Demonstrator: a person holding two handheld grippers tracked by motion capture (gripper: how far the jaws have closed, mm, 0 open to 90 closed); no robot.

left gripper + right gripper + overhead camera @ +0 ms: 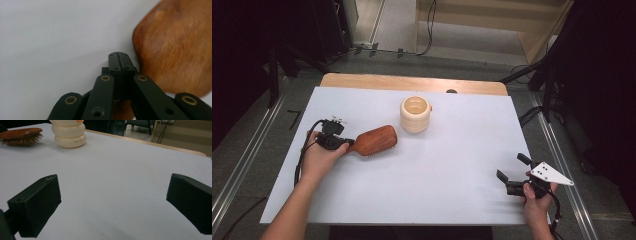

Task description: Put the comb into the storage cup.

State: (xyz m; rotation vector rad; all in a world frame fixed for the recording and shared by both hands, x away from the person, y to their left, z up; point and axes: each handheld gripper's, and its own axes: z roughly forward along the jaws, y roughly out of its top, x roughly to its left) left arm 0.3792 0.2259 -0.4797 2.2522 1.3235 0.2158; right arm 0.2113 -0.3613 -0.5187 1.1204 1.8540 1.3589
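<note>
Nearest the person, at about four o'clock on the white table [422, 200], the right hand holds the right gripper [511, 174] low over the sheet. Its jaws are spread wide apart with nothing between them; in the right gripper view the right gripper [112, 202] frames only bare white surface. The grey three-cornered plate [552, 173] rides on top of it, pointing toward three o'clock.

Further in, at about nine o'clock, the left hand [318, 159] grips the left gripper [347, 144]. Its jaws point toward three o'clock and pinch the handle of the wooden hairbrush [374, 141]. In the left gripper view the left gripper [121, 62] has its pads pressed together, with the handle running under the linkage and the brown, rounded back of the brush [175, 47] just beyond the tips at two o'clock. A black cable loops from the gripper back along the wrist.

The hairbrush lies left of the table's middle, wooden back up, bristles down toward the sheet; the right gripper view catches the bristles [22, 142] under its head. The head points toward the cream ribbed cup [415, 114], which stands upright near twelve o'clock, near the brush but apart from it. Its mouth is open upward, and an orange bit shows at its far rim.

Beyond the table's wooden far edge [412, 82] lie a grey floor and black stands.
</note>
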